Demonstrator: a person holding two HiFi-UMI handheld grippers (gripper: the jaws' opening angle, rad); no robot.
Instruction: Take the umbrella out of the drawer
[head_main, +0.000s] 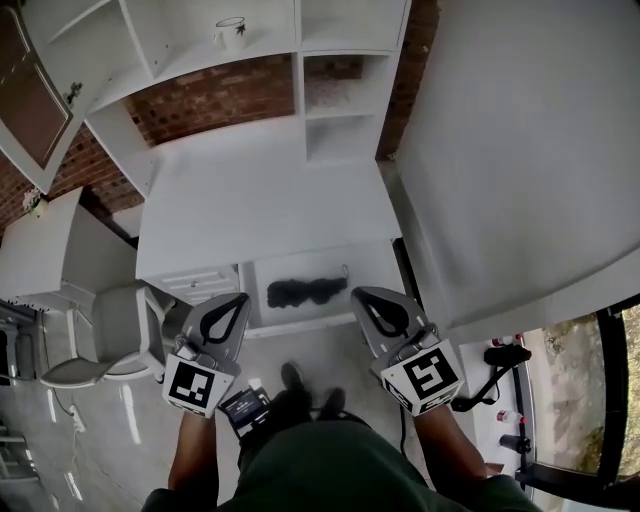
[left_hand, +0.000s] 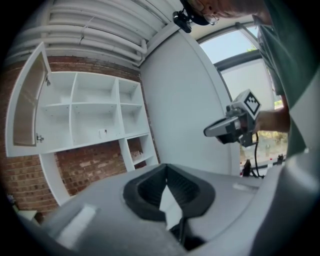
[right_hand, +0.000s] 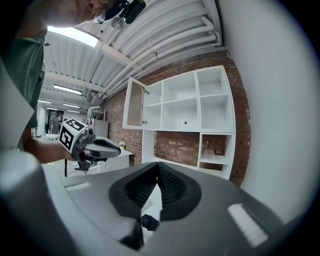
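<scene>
A black folded umbrella (head_main: 305, 291) lies in the open white drawer (head_main: 372, 262) under the desk top (head_main: 260, 200), seen in the head view. My left gripper (head_main: 243, 297) is held just in front of the drawer's left end, with its jaws shut and nothing in them. My right gripper (head_main: 357, 294) is at the drawer's right end, also shut and empty. Neither touches the umbrella. In the left gripper view the shut jaws (left_hand: 166, 170) point level at the shelves, and the right gripper (left_hand: 231, 126) shows beside them. The right gripper view shows shut jaws (right_hand: 158, 167) and the left gripper (right_hand: 87, 144).
A white shelf unit (head_main: 330, 90) stands on the desk against a brick wall, with a mug (head_main: 230, 32) on a shelf and a cabinet door (head_main: 30, 95) open at the left. A chair (head_main: 100, 345) is left of the desk. A white curved wall (head_main: 520, 150) rises at the right.
</scene>
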